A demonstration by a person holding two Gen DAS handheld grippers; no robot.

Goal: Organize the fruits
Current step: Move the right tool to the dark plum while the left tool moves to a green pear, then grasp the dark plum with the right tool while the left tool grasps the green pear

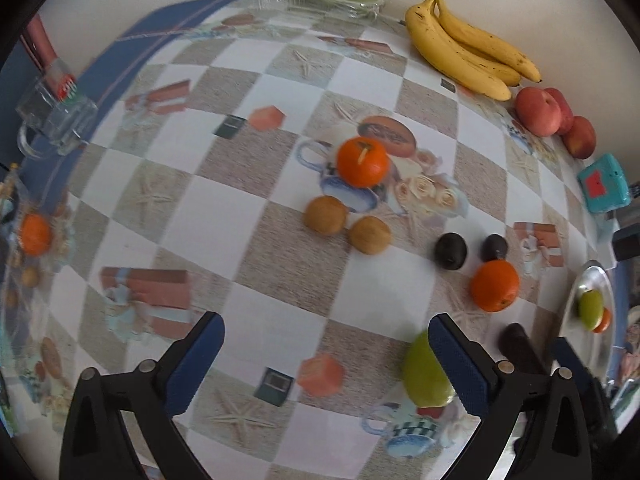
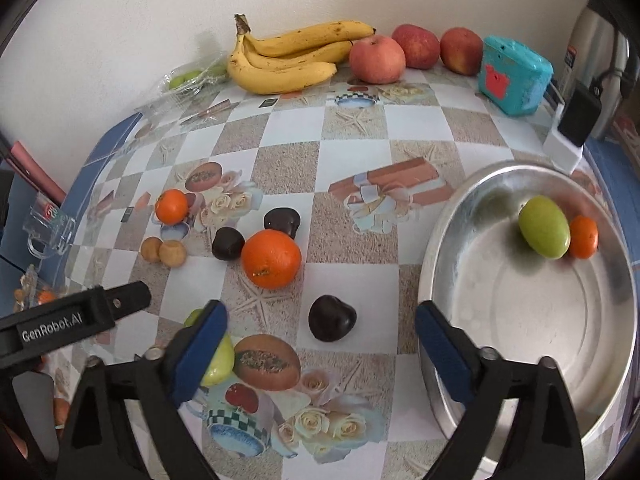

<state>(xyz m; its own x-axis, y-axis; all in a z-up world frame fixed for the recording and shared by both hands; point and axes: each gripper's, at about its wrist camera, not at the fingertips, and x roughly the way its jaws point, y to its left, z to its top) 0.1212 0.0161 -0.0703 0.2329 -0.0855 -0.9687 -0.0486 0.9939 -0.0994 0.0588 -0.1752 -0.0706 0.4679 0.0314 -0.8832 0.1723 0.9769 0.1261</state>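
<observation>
My left gripper point(image 1: 326, 364) is open and empty above the patterned tablecloth; a green fruit point(image 1: 422, 376) lies just beside its right finger. My right gripper point(image 2: 320, 350) is open and empty, with a dark plum point(image 2: 331, 317) just ahead between the fingers and the same green fruit point(image 2: 219, 360) behind its left finger. A silver bowl point(image 2: 448, 216) to the right holds a green fruit point(image 2: 544, 227) and a small orange point(image 2: 583, 237). A large orange point(image 2: 271, 259), two dark plums point(image 2: 227, 242), two brown fruits point(image 2: 172, 253) and a mandarin point(image 2: 171, 207) lie mid-table.
Bananas point(image 2: 288, 62) and three red apples point(image 2: 377, 60) line the wall. A teal box point(image 2: 514, 76) stands at the back right beside a black and white device point(image 2: 572, 128). A clear packet with green fruit point(image 2: 188, 78) and a glass mug point(image 2: 50, 226) sit on the left.
</observation>
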